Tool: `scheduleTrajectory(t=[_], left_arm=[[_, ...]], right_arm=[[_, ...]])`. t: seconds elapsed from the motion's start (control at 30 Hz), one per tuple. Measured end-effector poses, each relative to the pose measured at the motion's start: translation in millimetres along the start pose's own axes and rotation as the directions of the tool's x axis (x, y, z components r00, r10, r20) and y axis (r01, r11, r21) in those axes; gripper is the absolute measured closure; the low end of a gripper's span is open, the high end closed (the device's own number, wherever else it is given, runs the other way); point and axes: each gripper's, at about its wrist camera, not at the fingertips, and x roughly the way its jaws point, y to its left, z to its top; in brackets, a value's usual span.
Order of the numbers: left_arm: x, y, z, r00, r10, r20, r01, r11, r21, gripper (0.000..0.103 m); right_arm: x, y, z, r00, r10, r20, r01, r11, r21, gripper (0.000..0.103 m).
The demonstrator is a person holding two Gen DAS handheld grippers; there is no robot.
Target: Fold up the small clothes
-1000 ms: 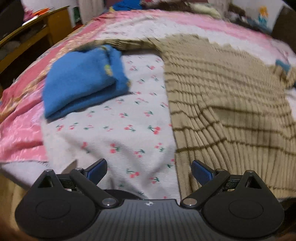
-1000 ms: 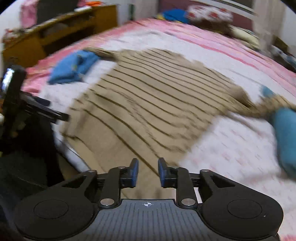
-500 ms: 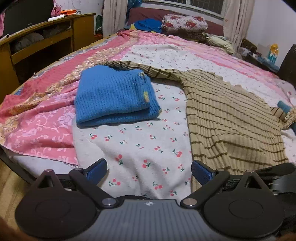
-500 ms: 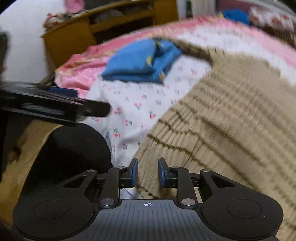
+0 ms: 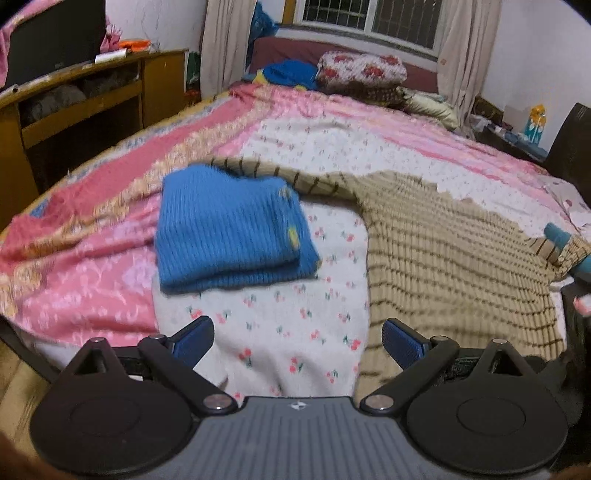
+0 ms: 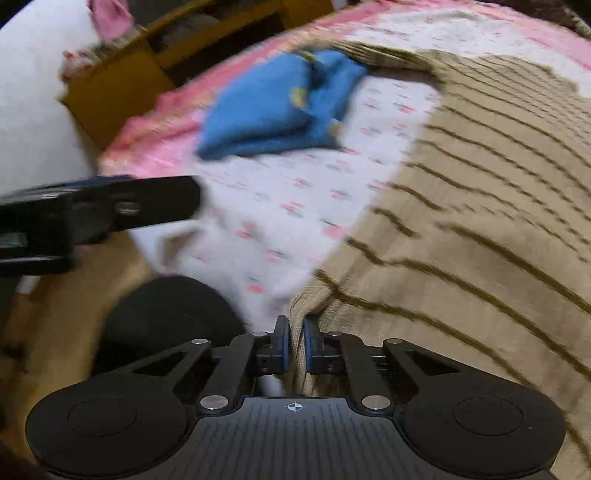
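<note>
The big bed (image 5: 325, 122) holds a brown striped sweater (image 5: 454, 266) near its front edge, beside a folded blue sweater (image 5: 229, 240). The right gripper (image 6: 296, 345) has just closed, pinching the striped sweater's corner. The left gripper (image 5: 297, 341) has its jaws wide apart, holding nothing.

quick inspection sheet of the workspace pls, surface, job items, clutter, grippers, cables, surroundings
surface: bed with white cherry-print sheet, pink quilt along one side
job's things: tan striped sweater spread flat; blue knit garment already folded, lying beside it
clutter: pillows and a blue heap at the far end of the bed
grippers: left gripper open, over the sheet, empty; right gripper has just been closing and is shut on the sweater's near corner
cables: nothing seen
surroundings: wooden desk, curtained window
</note>
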Motion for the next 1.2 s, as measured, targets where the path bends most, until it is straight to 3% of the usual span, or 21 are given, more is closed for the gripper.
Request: scheduleTrajectory(t=[0.1,0.27,0.43,0.5,0.63,0.77,0.83,0.87,0.93,1.0,1.2], left_arm=[[2.4,-5.4,8.7,1.000,-0.008,0.019,0.007,1.000,0.022,0.000],[23.7,-23.6,12.4,0.999,-0.050,-0.013,0.051,0.997,0.050,0.000],[41.1,-51.0,11.8,0.991,-0.127,-0.044,0.131,0.987,0.096,0.000],[47.7,-66.5,11.3,0.984,-0.169,-0.057,0.175,0.977,0.119,0.000],[63.1,-99.2,6.8,0.966,-0.242,-0.092,0.254,0.957,0.142,0.000],[80.2,-124.2,-8.3,0.960,-0.235,-0.150,0.261,0.946,0.190,0.000],[89.2,-130.0,-18.6,0.960,-0.198,-0.197,0.241,0.946,0.219,0.000],[93.1,-130.9,-23.6,0.958,-0.179,-0.224,0.231,0.946,0.229,0.000],[97.9,-130.4,-32.0,0.953,-0.144,-0.265,0.209,0.949,0.236,0.000],[96.3,-128.4,-38.1,0.951,-0.127,-0.281,0.199,0.949,0.244,0.000],[83.2,-138.1,-30.3,0.959,-0.139,-0.248,0.200,0.949,0.242,0.000]], right_arm=[[4.4,13.0,3.6,1.000,0.012,0.009,-0.012,0.999,-0.039,0.093],[15.7,-4.3,4.0,0.999,0.046,-0.028,-0.045,0.998,0.039,0.089],[-40.7,-24.3,-14.4,0.998,0.036,0.057,-0.038,0.999,0.038,0.086],[-71.3,-40.9,-26.0,0.994,-0.011,0.112,0.003,0.998,0.069,0.086],[-120.4,-91.0,-54.2,0.965,-0.196,0.172,0.158,0.964,0.214,0.085],[-145.7,-136.3,-84.7,0.931,-0.347,0.117,0.285,0.887,0.362,0.085],[-145.3,-155.3,-98.9,0.895,-0.445,0.026,0.396,0.821,0.412,0.085],[-143.9,-166.1,-107.4,0.890,-0.455,-0.014,0.415,0.797,0.439,0.088],[-147.9,-176.5,-118.3,0.905,-0.426,0.011,0.369,0.795,0.481,0.094],[-150.8,-175.4,-117.8,0.903,-0.430,0.018,0.370,0.795,0.481,0.095],[-168.1,-179.6,-116.3,0.890,-0.445,0.105,0.345,0.804,0.484,0.088]])
